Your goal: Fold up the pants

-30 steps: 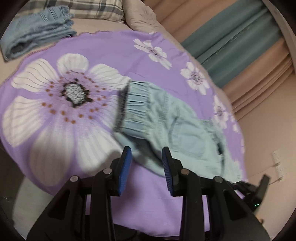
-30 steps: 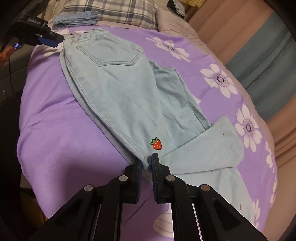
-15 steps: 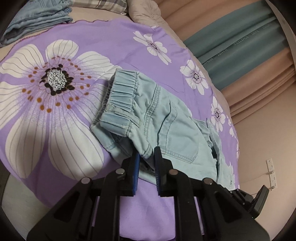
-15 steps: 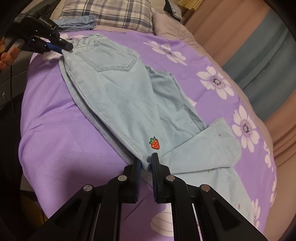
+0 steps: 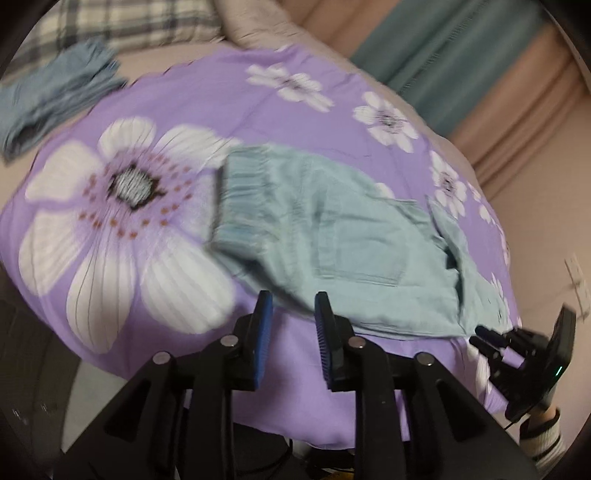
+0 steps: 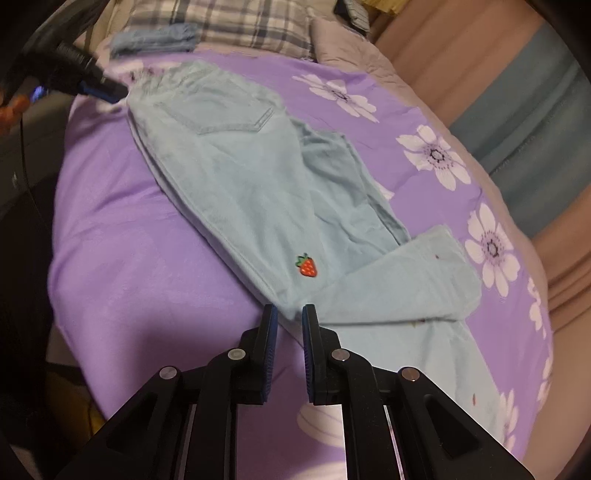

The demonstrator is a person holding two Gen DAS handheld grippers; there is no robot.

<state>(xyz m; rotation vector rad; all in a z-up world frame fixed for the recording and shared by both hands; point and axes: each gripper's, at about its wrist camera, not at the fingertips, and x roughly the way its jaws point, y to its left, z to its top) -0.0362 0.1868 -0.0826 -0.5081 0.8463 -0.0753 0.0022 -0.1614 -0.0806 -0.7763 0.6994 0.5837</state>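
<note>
Purple flowered bedspread [image 6: 122, 258] covered the bed. Pale blue pants [image 6: 240, 184] lay flat on it, waistband just ahead of your left gripper [image 5: 293, 306], whose jaws had just been opening with nothing between them. Your right gripper [image 6: 290, 314] pinched the pants' folded edge below the strawberry patch [image 6: 307, 266]. Folded jeans [image 6: 155, 38] sat beyond, beside a plaid pillow [image 6: 236, 22].

Motion blur smears the pants' waistband [image 5: 243, 192] and the folded jeans [image 5: 55, 96], and the picture's edge crops the plaid pillow [image 6: 236, 26].
</note>
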